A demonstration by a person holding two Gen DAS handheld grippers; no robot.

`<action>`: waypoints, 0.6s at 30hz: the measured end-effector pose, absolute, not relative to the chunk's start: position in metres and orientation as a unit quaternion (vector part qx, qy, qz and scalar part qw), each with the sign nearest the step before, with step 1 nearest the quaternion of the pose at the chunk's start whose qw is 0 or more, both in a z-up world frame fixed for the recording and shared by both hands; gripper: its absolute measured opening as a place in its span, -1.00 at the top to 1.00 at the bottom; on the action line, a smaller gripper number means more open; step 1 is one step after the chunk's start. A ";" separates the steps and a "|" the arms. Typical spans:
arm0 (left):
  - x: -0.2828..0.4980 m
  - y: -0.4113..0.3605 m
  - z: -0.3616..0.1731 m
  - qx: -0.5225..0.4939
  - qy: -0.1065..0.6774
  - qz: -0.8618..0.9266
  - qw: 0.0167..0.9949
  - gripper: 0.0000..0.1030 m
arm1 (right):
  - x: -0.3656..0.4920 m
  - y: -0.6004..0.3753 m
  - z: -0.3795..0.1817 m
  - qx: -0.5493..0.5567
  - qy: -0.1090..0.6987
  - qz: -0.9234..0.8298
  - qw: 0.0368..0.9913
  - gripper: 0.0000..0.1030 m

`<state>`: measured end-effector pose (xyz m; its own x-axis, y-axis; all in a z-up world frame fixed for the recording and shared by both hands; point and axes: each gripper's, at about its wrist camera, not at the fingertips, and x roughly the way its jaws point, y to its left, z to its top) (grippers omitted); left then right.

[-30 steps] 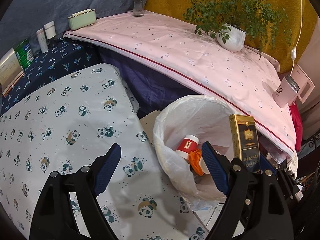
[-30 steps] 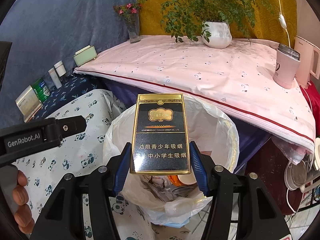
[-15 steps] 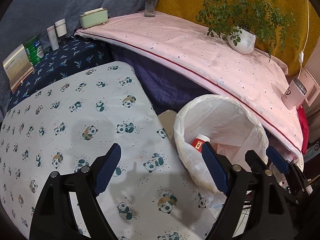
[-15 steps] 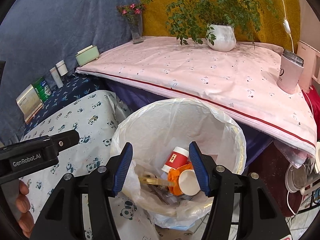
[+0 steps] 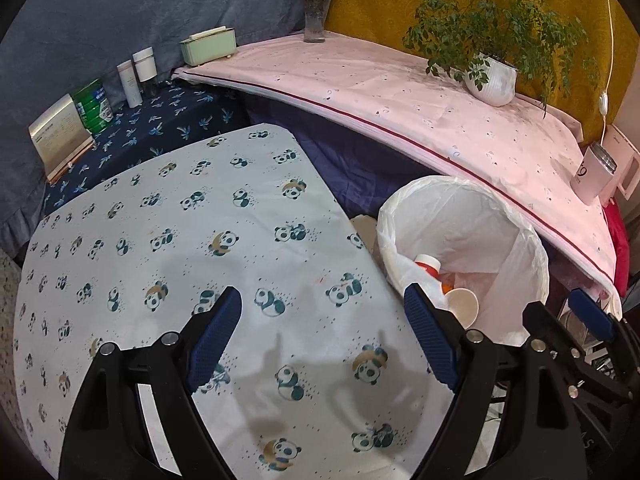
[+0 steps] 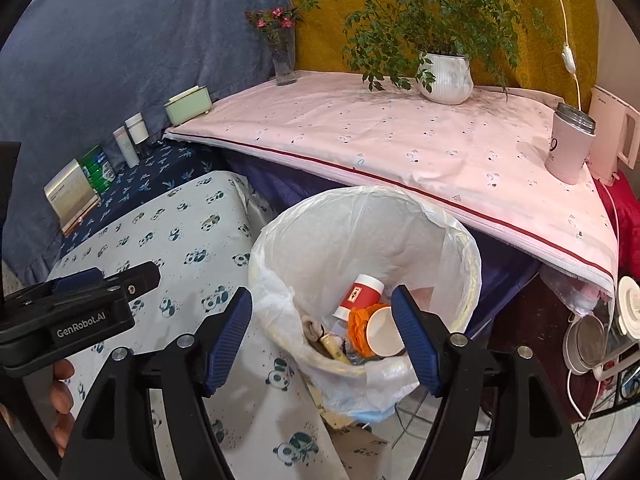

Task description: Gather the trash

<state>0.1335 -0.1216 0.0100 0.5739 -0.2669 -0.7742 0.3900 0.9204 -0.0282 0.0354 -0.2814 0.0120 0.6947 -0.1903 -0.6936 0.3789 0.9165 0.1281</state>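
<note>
Trash bin: white-lined, beside panda-cloth worktop, below pink-covered shelf. Contents: red/white cup, pale cup, orange scrap, gold-edged pack. Right tool over bin, jaws just opened wide, nothing btwn. Left tool wide, empty, over worktop. Next, prob.: scan worktop for leftovers w/o snagging liner.
</note>
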 end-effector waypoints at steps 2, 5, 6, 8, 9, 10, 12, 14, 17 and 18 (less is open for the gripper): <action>0.127 -0.117 0.011 0.078 0.418 -0.183 0.886 -0.54 | 0.030 -0.277 0.014 0.125 0.359 -0.160 0.911 -0.45; 0.119 -0.111 0.012 0.083 0.412 -0.181 0.889 -0.59 | 0.023 -0.269 0.018 0.111 0.356 -0.164 0.913 -0.56; 0.117 -0.109 0.012 0.084 0.410 -0.180 0.890 -0.63 | 0.021 -0.266 0.019 0.106 0.355 -0.164 0.914 -0.59; 0.112 -0.106 0.013 0.087 0.406 -0.177 0.892 -0.68 | 0.018 -0.260 0.021 0.096 0.353 -0.165 0.916 -0.63; 0.110 -0.104 0.014 0.089 0.403 -0.174 0.894 -0.69 | 0.016 -0.257 0.022 0.092 0.353 -0.167 0.916 -0.63; 0.107 -0.102 0.014 0.090 0.402 -0.173 0.895 -0.69 | 0.015 -0.255 0.022 0.090 0.353 -0.167 0.916 -0.63; 0.104 -0.099 0.014 0.090 0.402 -0.171 0.895 -0.70 | 0.012 -0.252 0.023 0.087 0.355 -0.168 0.915 -0.65; 0.102 -0.096 0.014 0.088 0.404 -0.168 0.895 -0.73 | 0.010 -0.250 0.024 0.087 0.355 -0.168 0.915 -0.66; 0.098 -0.092 0.013 0.085 0.404 -0.165 0.896 -0.75 | 0.007 -0.248 0.024 0.087 0.357 -0.168 0.915 -0.76; 0.097 -0.091 0.013 0.086 0.403 -0.164 0.896 -0.75 | 0.006 -0.247 0.023 0.085 0.361 -0.169 0.913 -0.89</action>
